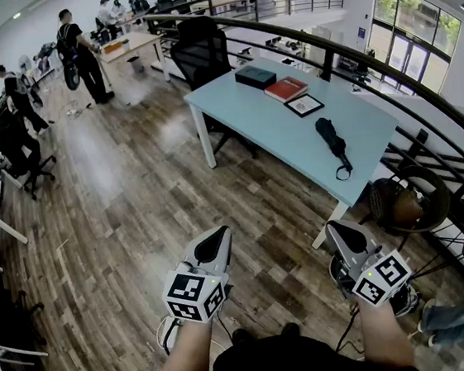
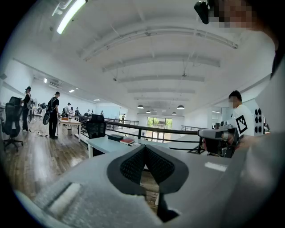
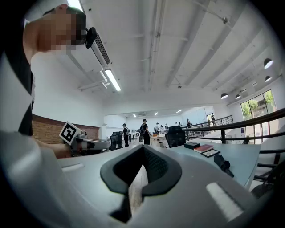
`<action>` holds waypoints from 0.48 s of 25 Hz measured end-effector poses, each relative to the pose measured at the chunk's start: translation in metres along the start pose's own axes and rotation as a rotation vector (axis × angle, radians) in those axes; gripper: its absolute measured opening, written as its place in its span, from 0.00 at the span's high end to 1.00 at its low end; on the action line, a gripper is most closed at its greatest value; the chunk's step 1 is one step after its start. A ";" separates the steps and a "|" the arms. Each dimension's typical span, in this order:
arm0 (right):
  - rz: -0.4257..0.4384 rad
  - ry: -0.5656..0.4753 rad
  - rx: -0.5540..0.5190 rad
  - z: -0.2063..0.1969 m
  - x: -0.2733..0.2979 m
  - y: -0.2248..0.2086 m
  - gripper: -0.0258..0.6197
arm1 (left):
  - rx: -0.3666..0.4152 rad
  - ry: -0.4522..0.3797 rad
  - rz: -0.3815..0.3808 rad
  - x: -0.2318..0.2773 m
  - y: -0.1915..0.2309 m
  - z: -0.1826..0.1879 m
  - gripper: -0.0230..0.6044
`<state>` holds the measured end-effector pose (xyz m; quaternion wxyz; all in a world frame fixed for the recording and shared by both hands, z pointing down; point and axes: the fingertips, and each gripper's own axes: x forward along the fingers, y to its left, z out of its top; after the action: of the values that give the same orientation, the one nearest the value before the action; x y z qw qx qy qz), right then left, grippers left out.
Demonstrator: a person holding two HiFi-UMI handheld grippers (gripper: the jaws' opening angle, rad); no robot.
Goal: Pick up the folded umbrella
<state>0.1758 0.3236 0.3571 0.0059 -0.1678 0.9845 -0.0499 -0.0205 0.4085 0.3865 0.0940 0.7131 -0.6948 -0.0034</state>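
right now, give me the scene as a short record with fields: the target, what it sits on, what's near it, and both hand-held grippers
target: folded umbrella, black, lying flat, not yet picked up
surface: light blue table, ahead and to the right
also on table: red book, dark box, black framed item
behind table: black office chair
left hand-held gripper: shut, empty, over the wood floor, short of the table
right hand-held gripper: shut, empty, near the table's closest corner
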 end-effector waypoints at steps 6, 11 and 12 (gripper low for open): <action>0.012 0.004 0.004 -0.003 0.002 0.004 0.96 | 0.043 0.019 -0.032 0.001 -0.007 -0.003 0.95; 0.013 0.008 0.005 -0.004 0.005 0.009 0.96 | 0.034 0.011 -0.076 -0.002 -0.010 -0.006 0.95; 0.013 0.010 0.006 -0.004 0.006 0.010 0.96 | 0.039 0.013 -0.074 -0.002 -0.009 -0.007 0.95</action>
<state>0.1664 0.3311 0.3602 0.0019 -0.1612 0.9855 -0.0538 -0.0106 0.4117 0.3914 0.0844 0.7399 -0.6673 0.0113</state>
